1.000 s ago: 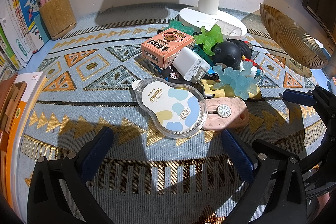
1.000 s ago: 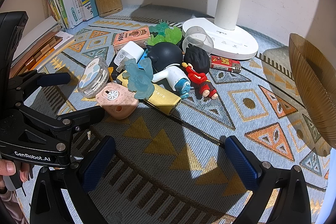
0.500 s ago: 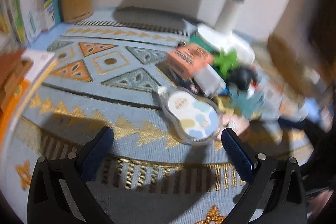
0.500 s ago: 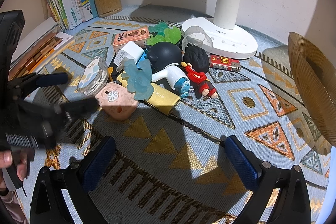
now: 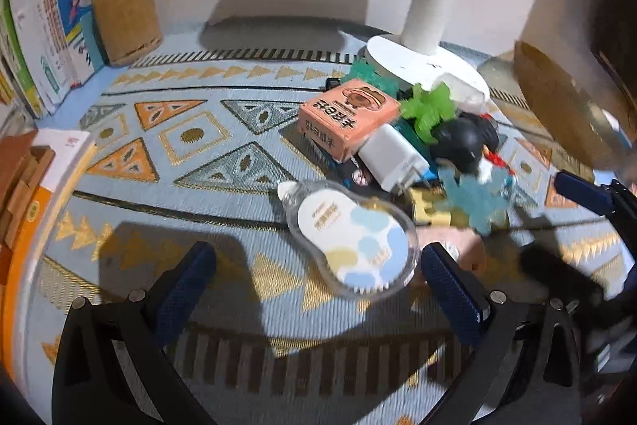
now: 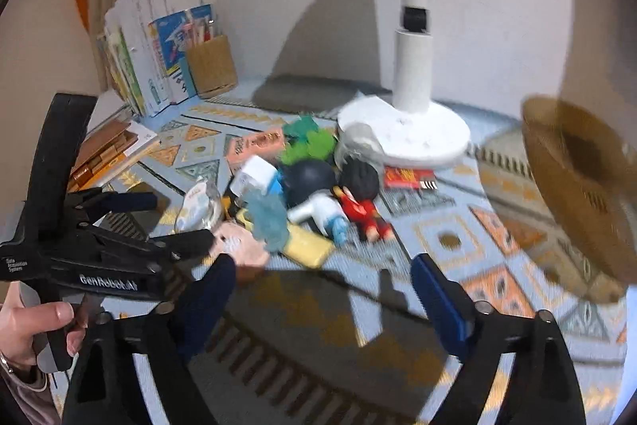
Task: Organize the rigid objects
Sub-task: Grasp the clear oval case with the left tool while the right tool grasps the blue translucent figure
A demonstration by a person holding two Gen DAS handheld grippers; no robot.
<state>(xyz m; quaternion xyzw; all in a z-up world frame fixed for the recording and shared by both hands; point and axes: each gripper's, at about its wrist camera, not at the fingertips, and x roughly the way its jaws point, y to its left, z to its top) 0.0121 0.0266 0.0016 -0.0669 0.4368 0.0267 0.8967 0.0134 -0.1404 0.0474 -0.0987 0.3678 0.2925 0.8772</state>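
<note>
A pile of small objects lies on the patterned mat: a clear correction-tape case (image 5: pixel 354 241), a pink box (image 5: pixel 346 114), a white charger (image 5: pixel 392 154), green (image 5: pixel 428 106) and blue (image 5: pixel 481 202) jelly toys, a black round toy (image 6: pixel 310 178) and a red figurine (image 6: pixel 362 210). My left gripper (image 5: pixel 318 277) is open and empty, just in front of the tape case. It also shows in the right wrist view (image 6: pixel 159 222). My right gripper (image 6: pixel 322 289) is open and empty, near the front of the pile.
A white lamp base (image 6: pixel 406 130) stands behind the pile. A gold wicker bowl (image 6: pixel 577 186) sits at the right. A pen holder (image 5: pixel 127 22) and books (image 5: pixel 36 38) line the back left. Stacked books (image 5: pixel 24 194) lie at the left edge.
Both grippers have moved and tilted; the views are blurred. The right gripper has risen and pulled back. The left gripper now sits nearer the tape case. Both stay open.
</note>
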